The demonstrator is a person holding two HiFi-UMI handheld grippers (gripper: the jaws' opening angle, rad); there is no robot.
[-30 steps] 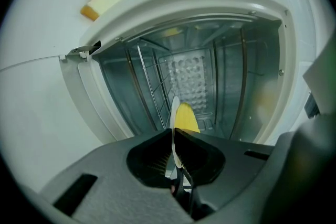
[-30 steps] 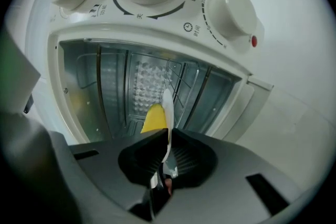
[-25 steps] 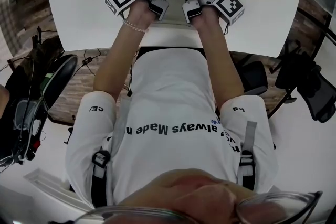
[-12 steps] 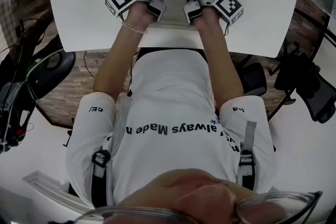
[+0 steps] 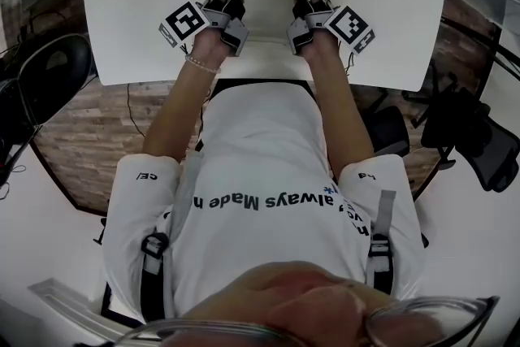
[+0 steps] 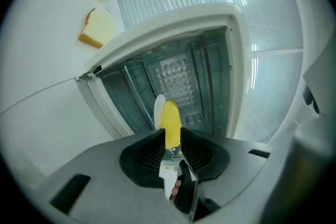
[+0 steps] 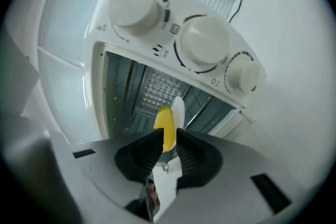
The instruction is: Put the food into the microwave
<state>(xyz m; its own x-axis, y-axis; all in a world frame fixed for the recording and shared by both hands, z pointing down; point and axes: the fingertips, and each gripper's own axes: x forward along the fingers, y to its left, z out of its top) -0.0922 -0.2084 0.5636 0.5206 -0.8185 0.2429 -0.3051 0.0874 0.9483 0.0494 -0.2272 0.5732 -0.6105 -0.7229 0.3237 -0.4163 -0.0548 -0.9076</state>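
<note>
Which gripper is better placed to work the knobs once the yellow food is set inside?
Right gripper, likely: the three knobs sit on its side of the microwave; the left gripper sees none. Both have the yellow food between their jaws.

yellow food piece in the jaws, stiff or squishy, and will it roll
The yellow food piece is probably fairly stiff: it stands straight out past the left gripper without drooping. Likely light, since a pinch at its end carries it. Its rounded, smooth-looking tip suggests it could roll once set in the microwave.
</note>
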